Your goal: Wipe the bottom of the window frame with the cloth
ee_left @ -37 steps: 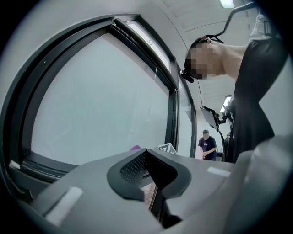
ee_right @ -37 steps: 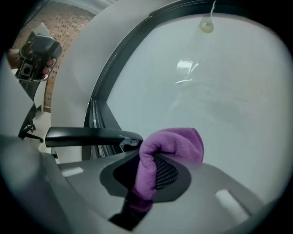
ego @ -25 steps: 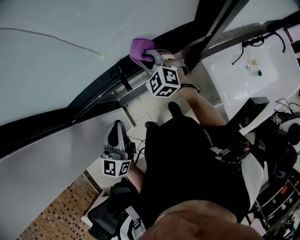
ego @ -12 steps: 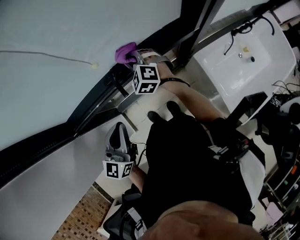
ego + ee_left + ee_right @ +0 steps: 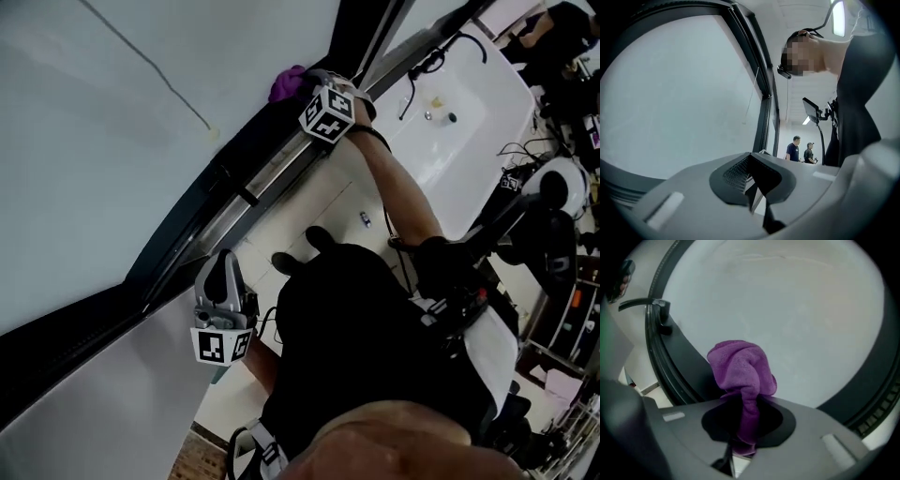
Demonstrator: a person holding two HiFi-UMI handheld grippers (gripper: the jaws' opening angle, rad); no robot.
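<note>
Right gripper view: the right gripper [image 5: 740, 427] has its jaws pinching the lower tail of the purple cloth [image 5: 740, 366]. The bunched top of the cloth stands free above the jaws, in front of the glass [image 5: 797, 310] and just beside the dark window frame [image 5: 689, 366].

Head view: the cloth [image 5: 286, 82] sits on the bottom of the window frame [image 5: 234, 159], near the corner where it meets the upright bar. The right gripper [image 5: 307, 82] reaches to it with the arm stretched out.

Left gripper [image 5: 221, 277]: held low, well apart from the cloth. In the left gripper view its jaws [image 5: 752, 187] are pressed together with nothing between them.

Judgement, step in hand: a wiping stroke along the bottom of the frame.
- Only a small wad of cloth meets the frame. Tilt the gripper so the bunched part lies flat on it, not the jaw tips.
- Press lightly and evenly, and run parallel to the frame's edge.
- Risk: the latch [image 5: 658, 310] stands up from the frame. Lift over it or the cloth may snag.
- The grip is on a thin tail, so a hard drag could pull the cloth out.
</note>
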